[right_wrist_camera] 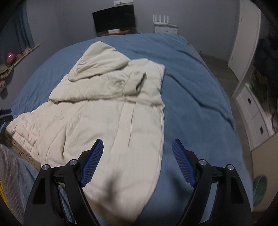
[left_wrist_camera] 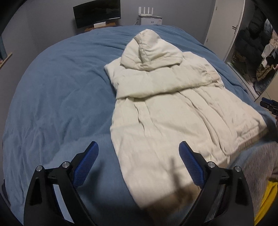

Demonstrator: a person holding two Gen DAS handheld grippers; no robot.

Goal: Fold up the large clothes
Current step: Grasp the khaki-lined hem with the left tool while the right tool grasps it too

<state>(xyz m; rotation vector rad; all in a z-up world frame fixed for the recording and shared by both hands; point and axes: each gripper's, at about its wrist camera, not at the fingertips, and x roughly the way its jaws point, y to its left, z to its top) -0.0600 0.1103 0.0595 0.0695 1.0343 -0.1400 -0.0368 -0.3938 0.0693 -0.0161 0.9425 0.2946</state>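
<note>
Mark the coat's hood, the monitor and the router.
hood (left_wrist_camera: pixel 147 50), left wrist view, centre seam
monitor (left_wrist_camera: pixel 97 14), left wrist view, middle of screen
router (right_wrist_camera: pixel 160 19), right wrist view, antennas

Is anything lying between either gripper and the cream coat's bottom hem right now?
Nothing visible. The left gripper and right gripper both hang open above the hooded coat spread on the blue bedspread, with only bare fabric below their fingers.
</note>
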